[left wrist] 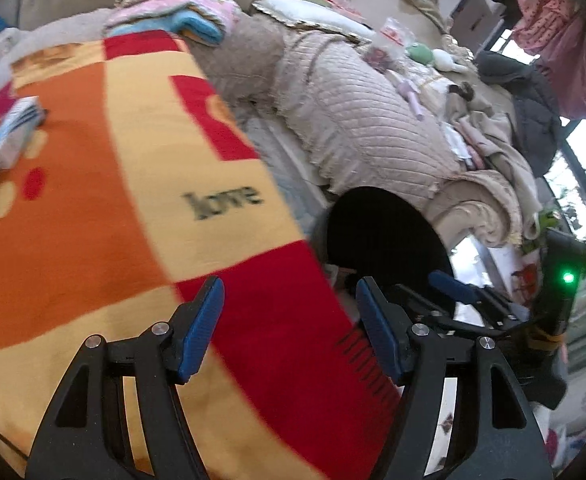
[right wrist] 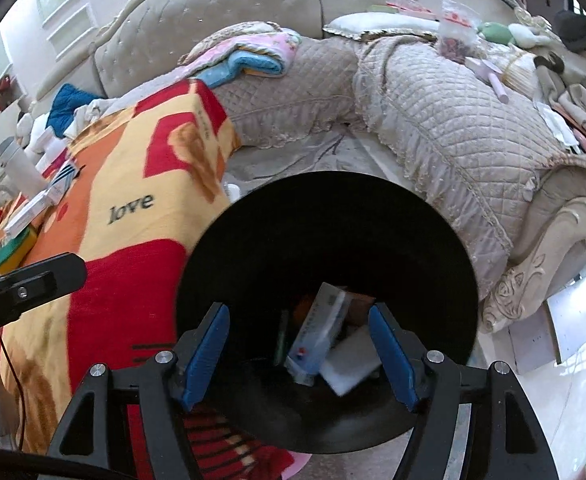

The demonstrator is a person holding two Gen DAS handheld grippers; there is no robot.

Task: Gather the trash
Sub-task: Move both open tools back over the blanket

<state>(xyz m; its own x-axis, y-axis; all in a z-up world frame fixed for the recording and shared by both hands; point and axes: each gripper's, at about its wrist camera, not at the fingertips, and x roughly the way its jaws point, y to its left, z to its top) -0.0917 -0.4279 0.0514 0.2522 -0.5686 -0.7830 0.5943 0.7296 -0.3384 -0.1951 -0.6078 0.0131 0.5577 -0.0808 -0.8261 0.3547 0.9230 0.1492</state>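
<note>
1. Far left, small boxes [left wrist: 15,130] lie on the orange-and-red "love" blanket [left wrist: 141,184]; only the left wrist view shows them this close.
2. Left gripper [left wrist: 289,320] hovers over the blanket's edge, tongs spread, nothing between them.
3. Black bin [right wrist: 333,208] is just a dark rim in the left view; the right view looks straight in, showing a carton [right wrist: 321,332] and white pad [right wrist: 351,364] inside.
4. Right gripper [right wrist: 299,352] hangs above the bin, tongs spread, empty.
</note>
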